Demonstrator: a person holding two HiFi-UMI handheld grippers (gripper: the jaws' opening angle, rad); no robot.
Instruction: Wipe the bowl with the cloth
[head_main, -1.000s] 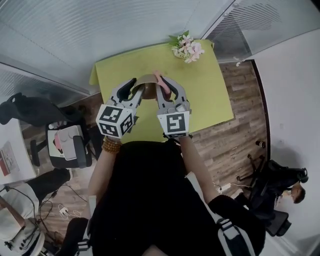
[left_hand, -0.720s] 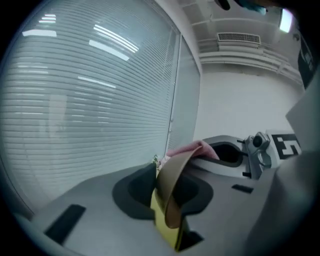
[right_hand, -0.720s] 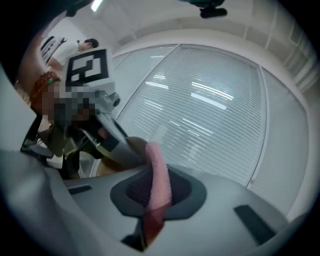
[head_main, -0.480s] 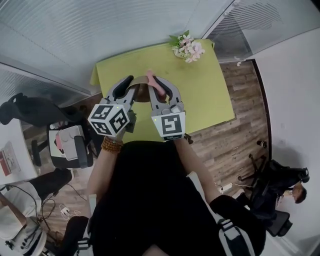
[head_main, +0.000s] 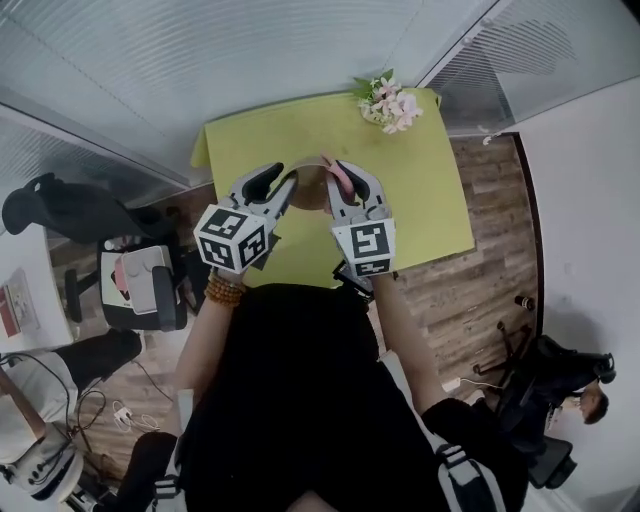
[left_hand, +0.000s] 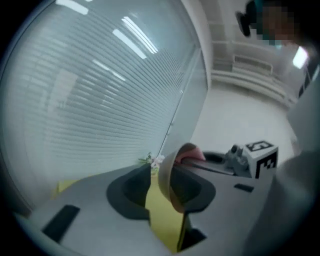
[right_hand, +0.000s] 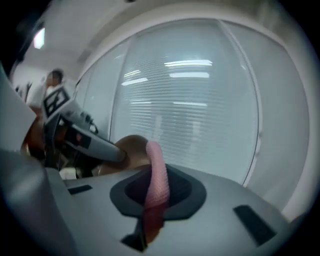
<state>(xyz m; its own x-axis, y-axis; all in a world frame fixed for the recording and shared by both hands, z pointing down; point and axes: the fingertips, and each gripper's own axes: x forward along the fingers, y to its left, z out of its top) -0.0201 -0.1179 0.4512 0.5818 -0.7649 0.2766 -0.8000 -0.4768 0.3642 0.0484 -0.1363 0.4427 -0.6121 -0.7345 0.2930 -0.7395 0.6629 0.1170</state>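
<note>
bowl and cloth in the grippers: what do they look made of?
The bowl: tan-brown, matte, with a thin even wall. It looks like wood or bamboo fibre, though matte plastic is possible. The cloth: pink soft textile with a fine mesh-like weave, curling over at its top. Probably microfibre or cotton.

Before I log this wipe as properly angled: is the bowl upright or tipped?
Tipped on edge. In the left gripper view the bowl stands rim-vertical, hollow facing sideways toward the cloth.
</note>
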